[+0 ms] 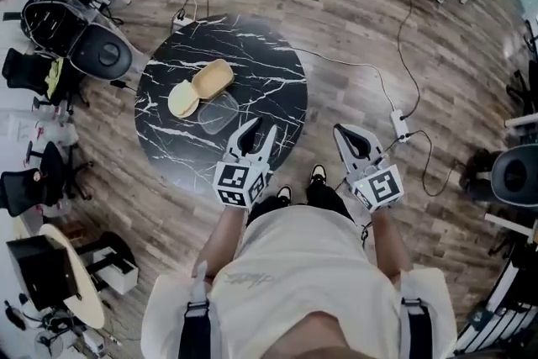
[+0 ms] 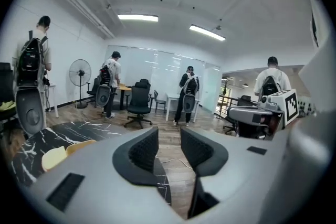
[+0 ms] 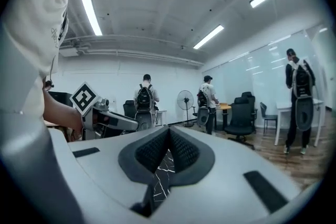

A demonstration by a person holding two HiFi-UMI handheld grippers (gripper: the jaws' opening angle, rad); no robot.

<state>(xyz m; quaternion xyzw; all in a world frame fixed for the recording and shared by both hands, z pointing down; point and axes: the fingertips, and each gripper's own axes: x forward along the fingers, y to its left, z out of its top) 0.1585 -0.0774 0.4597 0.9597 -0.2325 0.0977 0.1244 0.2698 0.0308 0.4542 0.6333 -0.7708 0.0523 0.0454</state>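
Black marble table [image 1: 168, 71] with a yellow box [image 1: 202, 87] and clear tub [image 1: 217, 115] — our left gripper [image 1: 261, 127] beside the tub, jaws apart, empty; our right gripper [image 1: 340, 130] closed on nothing

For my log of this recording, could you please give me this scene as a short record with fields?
Setting: office, wood floor, round black marble table
On table: open tan box, clear plastic container
Left gripper: jaws apart, empty, over the table's near edge by the clear plastic container
Right gripper: jaws together, empty, over the floor beside the table
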